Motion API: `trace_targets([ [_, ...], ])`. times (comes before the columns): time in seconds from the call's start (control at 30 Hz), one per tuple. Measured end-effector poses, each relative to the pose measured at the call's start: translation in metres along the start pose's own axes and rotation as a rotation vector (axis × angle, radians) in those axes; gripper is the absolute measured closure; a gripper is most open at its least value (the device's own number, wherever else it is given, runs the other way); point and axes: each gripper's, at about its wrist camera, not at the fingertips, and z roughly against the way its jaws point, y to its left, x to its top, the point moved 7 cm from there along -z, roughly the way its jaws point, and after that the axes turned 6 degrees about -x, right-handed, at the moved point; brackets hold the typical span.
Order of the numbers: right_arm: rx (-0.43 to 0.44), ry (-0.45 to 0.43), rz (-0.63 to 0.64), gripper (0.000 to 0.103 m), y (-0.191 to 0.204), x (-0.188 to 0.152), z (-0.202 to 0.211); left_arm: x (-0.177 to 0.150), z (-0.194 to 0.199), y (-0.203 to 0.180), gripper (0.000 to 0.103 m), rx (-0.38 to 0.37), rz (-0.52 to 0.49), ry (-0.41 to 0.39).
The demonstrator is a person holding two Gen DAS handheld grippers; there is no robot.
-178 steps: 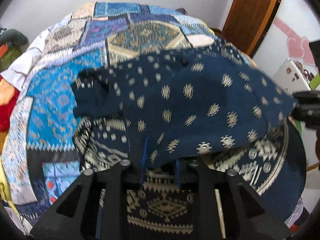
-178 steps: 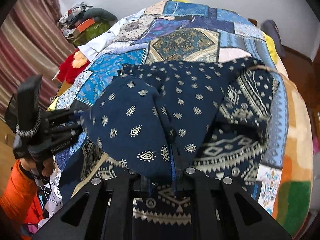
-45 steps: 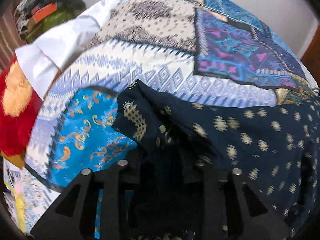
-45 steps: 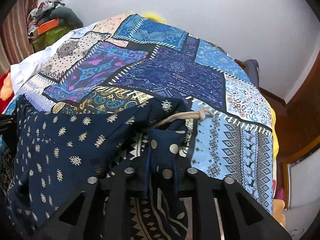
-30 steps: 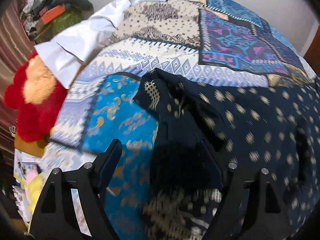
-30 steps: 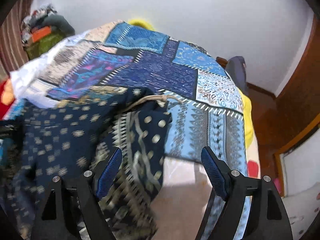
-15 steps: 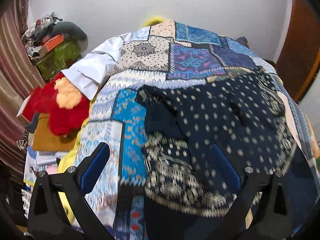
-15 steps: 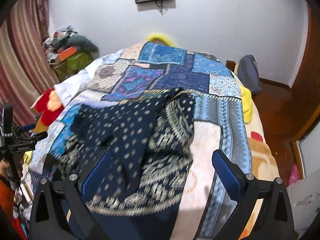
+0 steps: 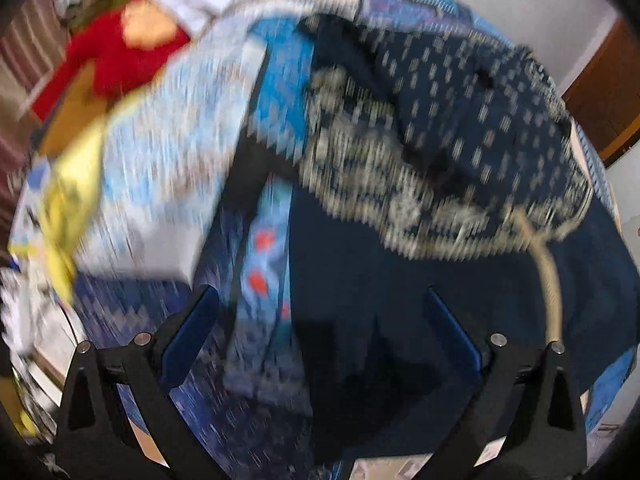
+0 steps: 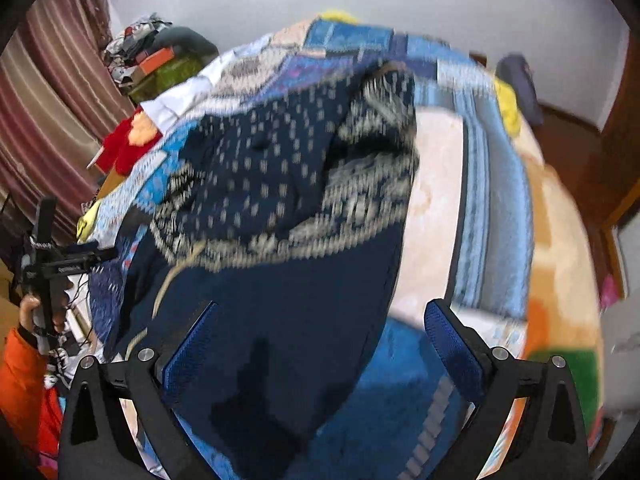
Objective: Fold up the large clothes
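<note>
A large navy garment (image 9: 460,128) with pale motifs and a patterned border lies folded over itself on the patchwork bed. Its plain dark lower part (image 9: 380,280) spreads toward me, and a beige drawstring (image 9: 550,280) trails down at the right. My left gripper (image 9: 320,332) hangs open above that dark part, nothing between its blue pads. In the right wrist view the same garment (image 10: 280,184) fills the middle, and my right gripper (image 10: 320,340) is open above its near hem. The left gripper (image 10: 60,264) shows there at the far left, held by a hand in an orange sleeve. Both views are blurred.
A patchwork bedspread (image 10: 480,168) covers the bed. A red and orange plush toy (image 9: 116,48) and piled clothes (image 10: 160,56) sit past the bed's left side. A striped curtain (image 10: 52,92) hangs at left, a wooden door frame (image 9: 604,92) at right.
Both grippers let go of the garment's far corners, opened wide and drew back toward the bed's near end. The garment now lies folded over itself.
</note>
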Motion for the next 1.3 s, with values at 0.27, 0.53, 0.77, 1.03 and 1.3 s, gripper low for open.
trace_targets([
  [0.27,0.099,0.078,-0.013,0.007,0.020,-0.041,-0.016,-0.060,-0.046,-0.002,0.001,-0.128,0.084,0.148],
  [0.53,0.112,0.040,0.032,0.060,0.041,-0.040,-0.020,-0.070,-0.052,-0.023,0.042,-0.326,0.193,0.169],
  [0.77,0.184,-0.004,0.044,0.088,0.053,-0.027,-0.014,-0.056,-0.026,-0.050,0.090,-0.267,0.077,0.106],
  [1.03,0.216,-0.119,0.042,0.090,0.049,0.019,0.014,0.032,0.047,-0.076,0.092,-0.249,-0.042,-0.136],
  [1.3,0.182,-0.233,0.005,0.091,0.030,0.112,0.017,0.148,0.089,-0.075,0.092,-0.184,-0.051,-0.351],
])
